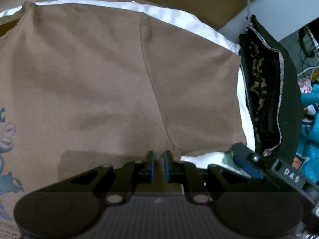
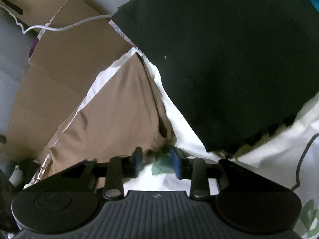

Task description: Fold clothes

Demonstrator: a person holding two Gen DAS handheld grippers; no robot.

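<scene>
1. A brown T-shirt (image 1: 119, 75) lies spread flat over a white sheet (image 1: 179, 16) and fills most of the left wrist view. A sleeve seam runs down it towards the near edge, and part of a dark blue print shows at its left side.

2. The left claw (image 1: 159, 166) sits at the near hem of the brown T-shirt, just beside the foot of that seam. Its blue pads (image 1: 152, 167) stand almost together with only a narrow slit between them, and the hem reaches right to their tips. The view does not show for certain that cloth is pinched there.

3. The right claw (image 2: 156, 162) is at the sleeve end of the same brown T-shirt (image 2: 119, 103). Its blue fingers (image 2: 137, 159) stand partly apart, blurred, with the sleeve's edge and a bit of green print on the white sheet (image 2: 185, 123) between them. The pads do not press on the cloth.

4. In the left wrist view, the right claw's blue finger shows at the lower right, just off the sleeve's corner.

5. A black garment (image 2: 229, 59) lies folded just beyond the sleeve on the sheet, overlapping it at the far right.

6. Flattened cardboard (image 2: 59, 69) lies beyond the sheet, with a white cable (image 2: 65, 27) across it.

7. Teal cloth (image 1: 311, 135) is heaped at the far right edge of the left wrist view.
</scene>
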